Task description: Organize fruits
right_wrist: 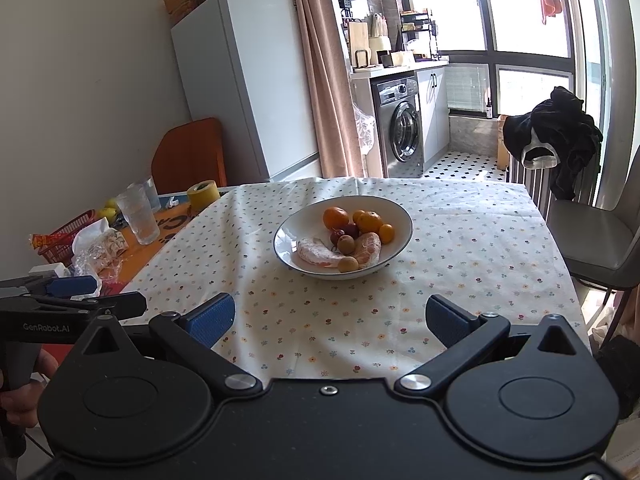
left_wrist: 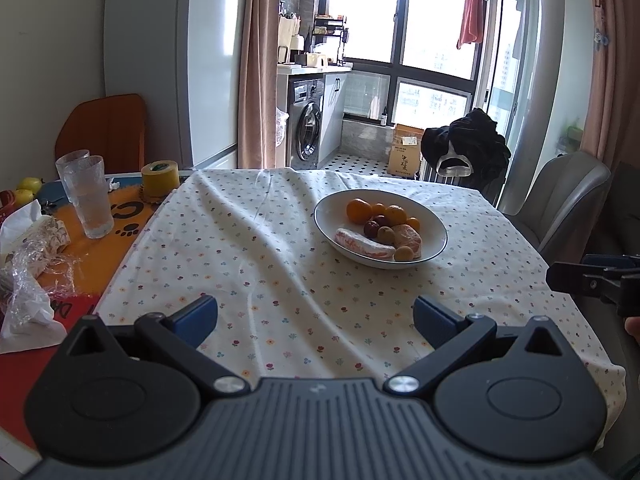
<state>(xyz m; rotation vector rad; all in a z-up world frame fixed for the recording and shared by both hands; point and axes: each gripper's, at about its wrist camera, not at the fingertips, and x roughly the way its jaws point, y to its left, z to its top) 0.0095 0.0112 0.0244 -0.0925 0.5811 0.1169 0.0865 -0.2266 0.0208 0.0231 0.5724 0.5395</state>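
A white bowl (left_wrist: 434, 226) (right_wrist: 288, 236) stands on the flowered tablecloth (left_wrist: 248, 264) (right_wrist: 460, 248). It holds oranges (left_wrist: 359, 210) (right_wrist: 335, 217), peeled pomelo segments (left_wrist: 362, 243) (right_wrist: 316, 255), dark red fruits (left_wrist: 372, 228) (right_wrist: 349, 230) and small brownish round fruits (left_wrist: 404, 254) (right_wrist: 348, 264). My left gripper (left_wrist: 316, 318) hovers open over the cloth's near side, well short of the bowl, nothing between its fingers. My right gripper (right_wrist: 328, 318) is open too, empty, just in front of the bowl. Each gripper shows at the edge of the other's view.
Left of the cloth sit stacked glasses (left_wrist: 86, 196) (right_wrist: 138, 216), a yellow tape roll (left_wrist: 161, 178) (right_wrist: 204, 195), crumpled plastic wrap and tissue (left_wrist: 28, 256), yellow-green fruits (left_wrist: 28, 186) (right_wrist: 108, 211) and a red basket (right_wrist: 60, 240). A grey chair (left_wrist: 568, 204) (right_wrist: 600, 236) stands at the right.
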